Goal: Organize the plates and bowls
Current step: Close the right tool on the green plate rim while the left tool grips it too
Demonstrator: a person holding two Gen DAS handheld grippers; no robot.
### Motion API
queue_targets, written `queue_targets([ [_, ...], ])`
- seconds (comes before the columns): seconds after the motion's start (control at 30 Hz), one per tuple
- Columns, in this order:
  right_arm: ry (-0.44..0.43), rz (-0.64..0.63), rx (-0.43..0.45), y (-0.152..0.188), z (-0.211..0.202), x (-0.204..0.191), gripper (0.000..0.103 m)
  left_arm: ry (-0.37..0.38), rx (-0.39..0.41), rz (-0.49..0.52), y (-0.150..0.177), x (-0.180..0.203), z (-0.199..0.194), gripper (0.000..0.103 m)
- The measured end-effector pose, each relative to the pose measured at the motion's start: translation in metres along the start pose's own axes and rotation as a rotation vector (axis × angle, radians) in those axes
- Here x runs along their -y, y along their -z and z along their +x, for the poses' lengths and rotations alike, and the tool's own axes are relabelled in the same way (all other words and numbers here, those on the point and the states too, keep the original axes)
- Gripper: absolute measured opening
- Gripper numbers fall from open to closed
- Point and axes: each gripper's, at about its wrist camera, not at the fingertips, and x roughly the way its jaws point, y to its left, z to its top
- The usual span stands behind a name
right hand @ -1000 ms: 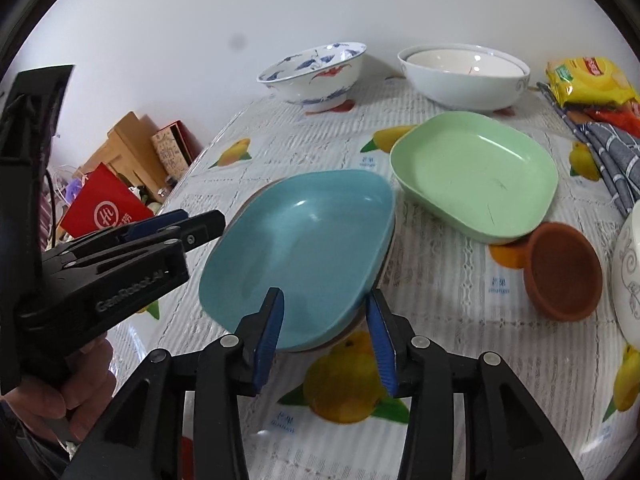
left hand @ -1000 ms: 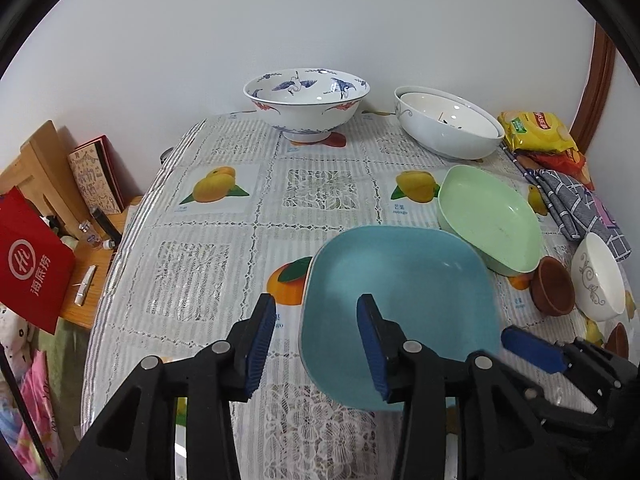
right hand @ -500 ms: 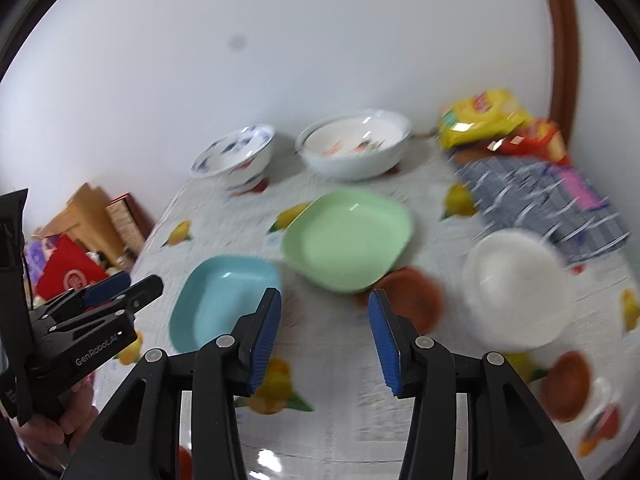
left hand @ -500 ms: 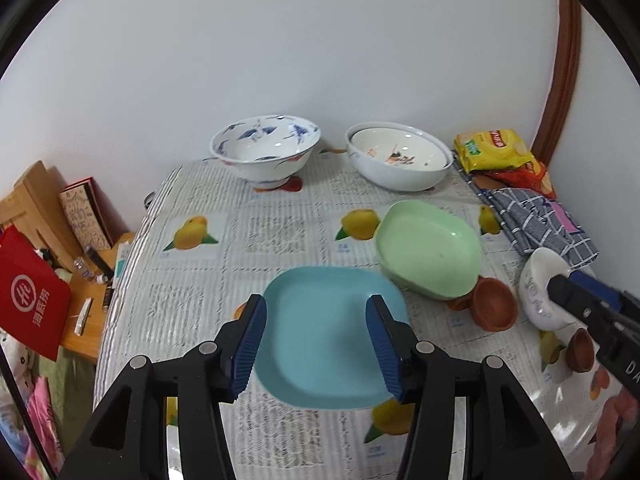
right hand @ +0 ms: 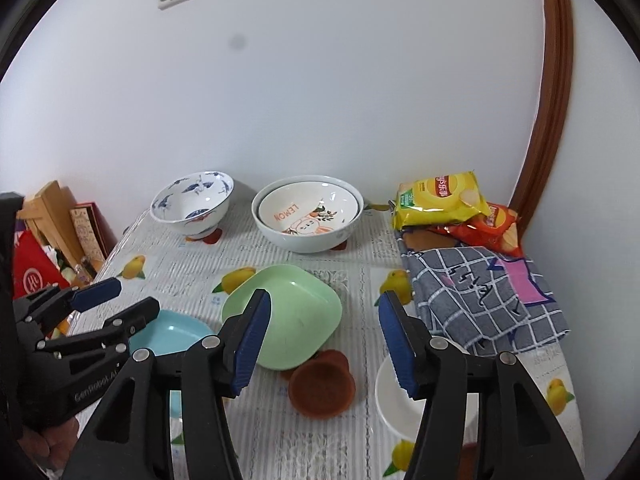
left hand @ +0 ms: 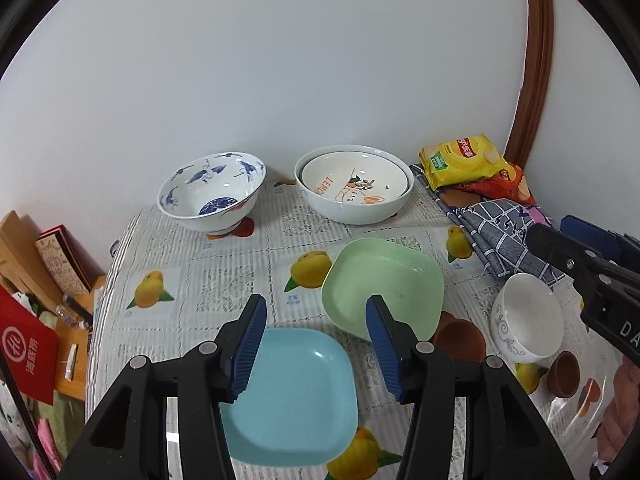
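Note:
A light blue square plate (left hand: 292,396) lies flat on the tablecloth just below my left gripper (left hand: 316,312), which hangs above it open and empty. Behind it sits a green square plate (left hand: 384,284), its near right edge overlapping a small brown dish (left hand: 460,338). My right gripper (right hand: 325,308) hovers over the green plate (right hand: 288,312); its jaws are opening with nothing between them. A small white bowl (right hand: 394,396) stands under its right finger. At the back stand a blue-and-white bowl (left hand: 212,196) and stacked white bowls (left hand: 356,184).
Yellow and red snack bags (right hand: 440,200) and a checked grey cloth (right hand: 480,296) fill the back right corner. Another small brown cup (left hand: 564,374) is near the right edge. A side shelf with boxes and a red bag (left hand: 28,352) stands past the table's left edge.
Both grippers have risen and drawn back from the blue plate, which stays on the table. The jaws of both stand wider than before.

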Motion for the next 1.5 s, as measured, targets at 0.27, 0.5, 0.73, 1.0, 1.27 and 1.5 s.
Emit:
queue_targets([
  [0.27, -0.017, 0.049, -0.053, 0.009, 0.041, 0.007, 0.056, 0.029, -0.051, -0.011, -0.013, -0.001, 0.044, 0.049],
  [0.5, -0.066, 0.115, -0.113, 0.025, 0.078, 0.021, 0.047, 0.04, -0.121, -0.023, -0.012, -0.007, 0.089, 0.049],
  [0.73, -0.072, 0.145, -0.129, 0.033, 0.114, 0.02, 0.046, 0.043, -0.157, -0.014, -0.008, -0.01, 0.11, 0.049],
  [1.0, -0.02, 0.131, -0.177, 0.039, 0.147, 0.017, 0.046, 0.034, -0.184, -0.024, -0.003, -0.012, 0.131, 0.049],
  [1.27, -0.007, 0.095, -0.216, 0.046, 0.162, 0.008, 0.042, 0.035, -0.23, -0.048, 0.004, -0.011, 0.146, 0.049],
  [1.5, 0.024, 0.087, -0.235, 0.048, 0.166, 0.006, 0.041, 0.04, -0.256, -0.037, 0.007, -0.007, 0.153, 0.049],
])
